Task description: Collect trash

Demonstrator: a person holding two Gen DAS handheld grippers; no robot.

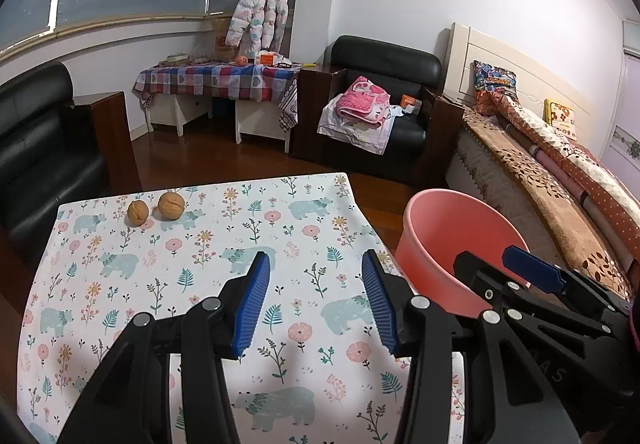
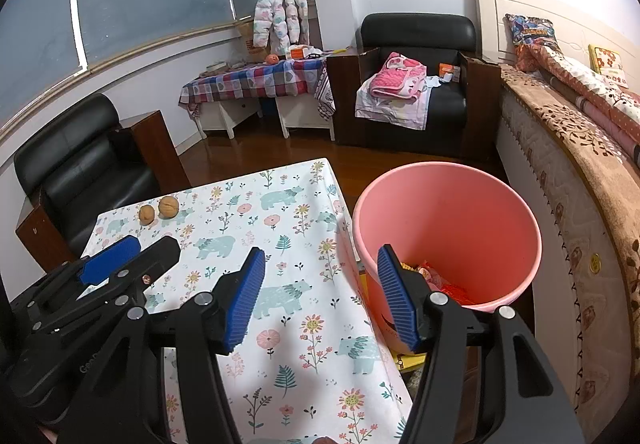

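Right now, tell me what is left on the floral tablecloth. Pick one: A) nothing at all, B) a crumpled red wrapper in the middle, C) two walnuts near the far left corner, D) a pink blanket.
C: two walnuts sit side by side near the far left corner of the tablecloth; the colourful wrappers lie inside the pink bucket beside the table.

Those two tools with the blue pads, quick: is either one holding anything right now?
Left tool: open, holding nothing, above the tablecloth.
Right tool: open, holding nothing, beside the pink bin.
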